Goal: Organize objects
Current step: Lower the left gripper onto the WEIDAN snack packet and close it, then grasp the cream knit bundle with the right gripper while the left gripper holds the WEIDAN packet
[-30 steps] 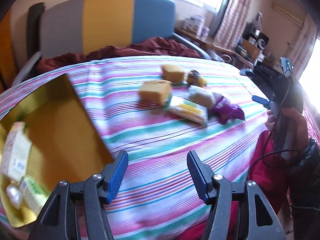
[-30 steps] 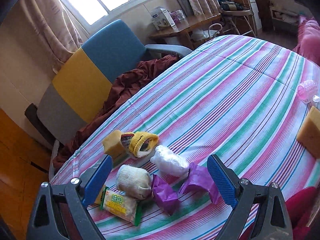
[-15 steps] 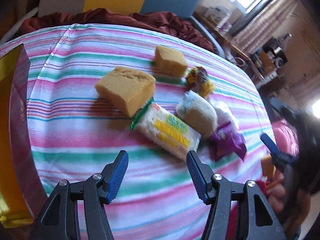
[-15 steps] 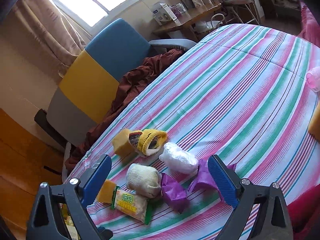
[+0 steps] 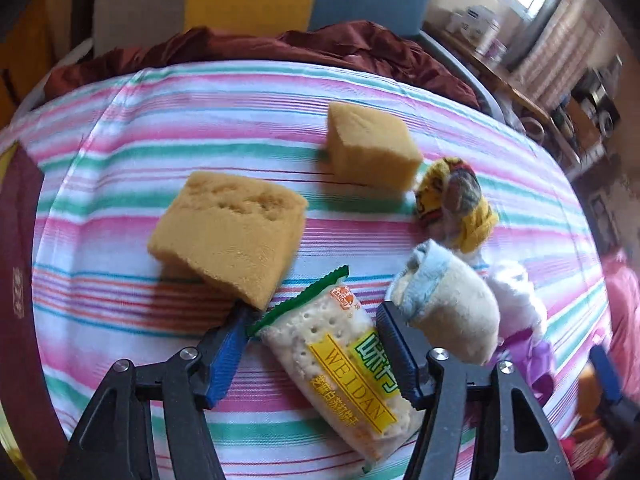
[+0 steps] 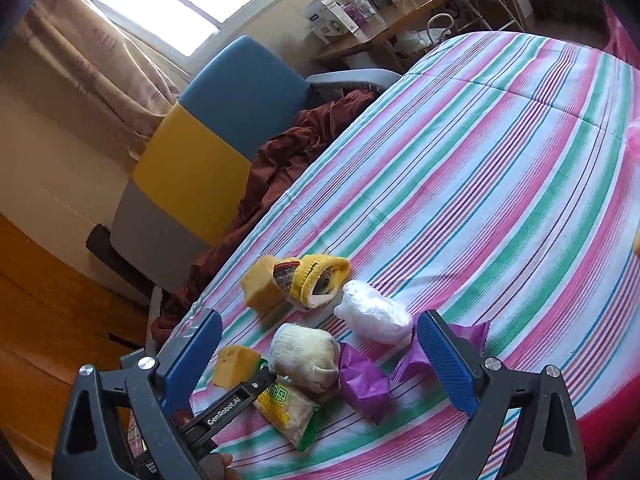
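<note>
Two sponges lie on the striped cloth [image 5: 120, 152]: the larger sponge [image 5: 228, 236] touches the cracker packet [image 5: 340, 364], the smaller sponge [image 5: 370, 146] beyond. Left gripper [image 5: 312, 348] straddles the packet, jaws apart, just widened. Right gripper [image 6: 320, 360] gapes, empty, above it.

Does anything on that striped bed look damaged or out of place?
Yes. The near sponge is pitted on top and tilted, one edge resting on the cracker pack. The socks, sponges and wrappers lie in a loose jumble on the sheet. Nothing looks spilled.
</note>
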Motion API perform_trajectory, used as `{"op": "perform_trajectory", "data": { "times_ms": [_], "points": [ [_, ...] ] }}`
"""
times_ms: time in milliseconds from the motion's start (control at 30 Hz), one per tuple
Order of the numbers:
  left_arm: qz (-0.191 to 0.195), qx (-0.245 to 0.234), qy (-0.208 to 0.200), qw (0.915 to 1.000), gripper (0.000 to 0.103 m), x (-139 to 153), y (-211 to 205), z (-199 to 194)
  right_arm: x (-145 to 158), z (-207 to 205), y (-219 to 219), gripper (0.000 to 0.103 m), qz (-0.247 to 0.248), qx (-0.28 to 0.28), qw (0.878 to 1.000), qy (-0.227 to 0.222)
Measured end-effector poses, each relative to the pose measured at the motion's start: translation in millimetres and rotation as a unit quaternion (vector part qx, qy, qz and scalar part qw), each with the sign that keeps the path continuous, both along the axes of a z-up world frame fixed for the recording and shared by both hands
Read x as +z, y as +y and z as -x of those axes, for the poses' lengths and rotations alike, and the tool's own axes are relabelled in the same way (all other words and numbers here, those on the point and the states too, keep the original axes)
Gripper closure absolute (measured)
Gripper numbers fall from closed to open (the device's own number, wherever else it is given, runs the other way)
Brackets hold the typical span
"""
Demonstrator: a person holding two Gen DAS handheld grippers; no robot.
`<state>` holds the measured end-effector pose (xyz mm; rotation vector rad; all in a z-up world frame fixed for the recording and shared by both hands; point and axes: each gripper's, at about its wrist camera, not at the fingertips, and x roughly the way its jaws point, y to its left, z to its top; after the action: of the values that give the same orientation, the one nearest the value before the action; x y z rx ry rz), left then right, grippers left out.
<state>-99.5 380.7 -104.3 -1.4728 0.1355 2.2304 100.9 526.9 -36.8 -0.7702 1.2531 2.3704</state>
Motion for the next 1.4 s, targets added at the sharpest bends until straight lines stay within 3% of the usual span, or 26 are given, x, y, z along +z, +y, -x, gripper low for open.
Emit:
{"op": "perform_trajectory", "data": {
  "times_ms": [200,433,700,967,1200,1400],
  "points": [
    [-0.011,-0.092,0.039,0.9949,0.044,2.0,-32.3,-31.9,-0.9,-2.5,3.0,0.004,0.006,-0.009,1.000,0.001],
    [-0.034,-0.150,0.066,0.9859,0.044,2.1,-72.3,-73.9,-1.5,-4.4,5.5,0.004,0.002,-0.023,1.000,-0.009],
    [-0.041,-0.172,0.097,0.9795,0.044,1.2,-89.8,-94.0,-1.3,-5.5,6.5,0.004,-0.011,-0.039,0.999,-0.026],
    [-0.056,-0.181,0.113,0.9755,0.044,-2.0,-98.9,-100.2,4.1,1.6,-3.3,0.004,-0.040,-0.015,0.999,-0.033],
    [-0.067,-0.190,0.122,0.9720,0.044,-4.1,-103.2,-103.0,4.9,27.8,-34.5,0.004,-0.087,0.072,0.992,-0.060],
    [-0.079,-0.192,0.121,0.9708,0.044,-4.9,-106.1,-101.6,1.0,71.9,-77.0,0.005,-0.175,0.171,0.960,-0.134]
  ]
}}
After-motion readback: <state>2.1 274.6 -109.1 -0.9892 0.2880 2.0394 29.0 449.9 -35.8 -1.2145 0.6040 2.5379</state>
